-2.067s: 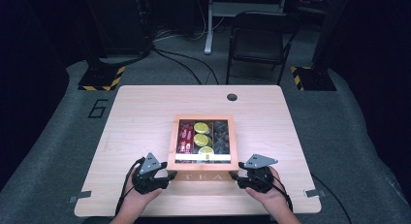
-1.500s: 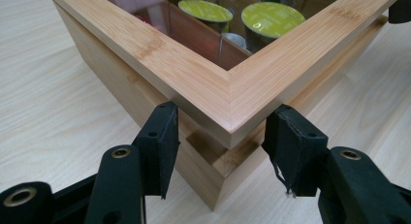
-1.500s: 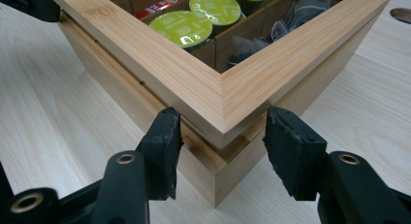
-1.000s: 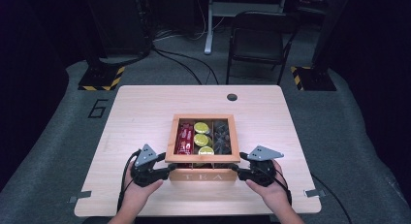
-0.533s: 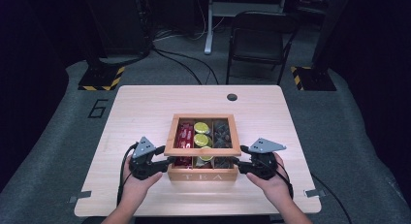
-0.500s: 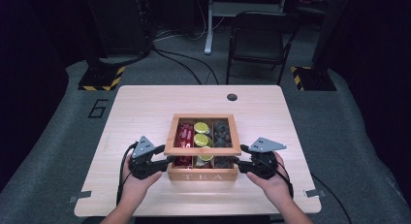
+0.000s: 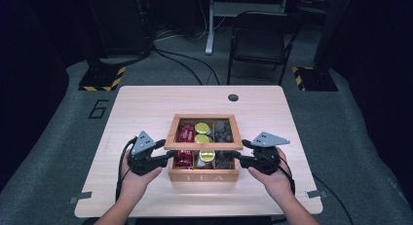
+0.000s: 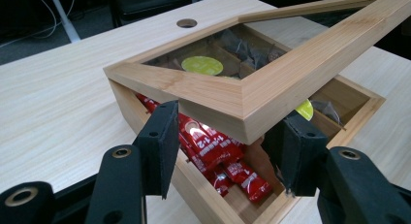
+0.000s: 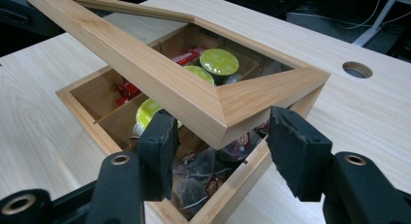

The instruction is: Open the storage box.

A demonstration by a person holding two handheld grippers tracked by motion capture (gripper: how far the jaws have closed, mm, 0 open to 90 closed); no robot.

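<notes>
A wooden box (image 7: 203, 177) marked TEA stands near the table's front edge. Its glass-paned lid (image 7: 203, 146) is tilted up at the front, hinged at the back. My left gripper (image 7: 168, 156) is shut on the lid's front left corner (image 8: 242, 112), one pad on each side of it. My right gripper (image 7: 238, 159) grips the front right corner (image 9: 228, 112) the same way. Inside lie red packets (image 8: 213, 146), yellow-green capsules (image 9: 219, 61) and dark tea bags (image 9: 198, 175).
The light wood table (image 7: 146, 108) has a round cable hole (image 7: 233, 97) at the back. A dark chair (image 7: 258, 40) and floor cables lie beyond the far edge. The person's hands come in from the front edge.
The lid's front edge has risen off the box and the gap has widened. Both grippers have moved up with it, still on its front corners.
</notes>
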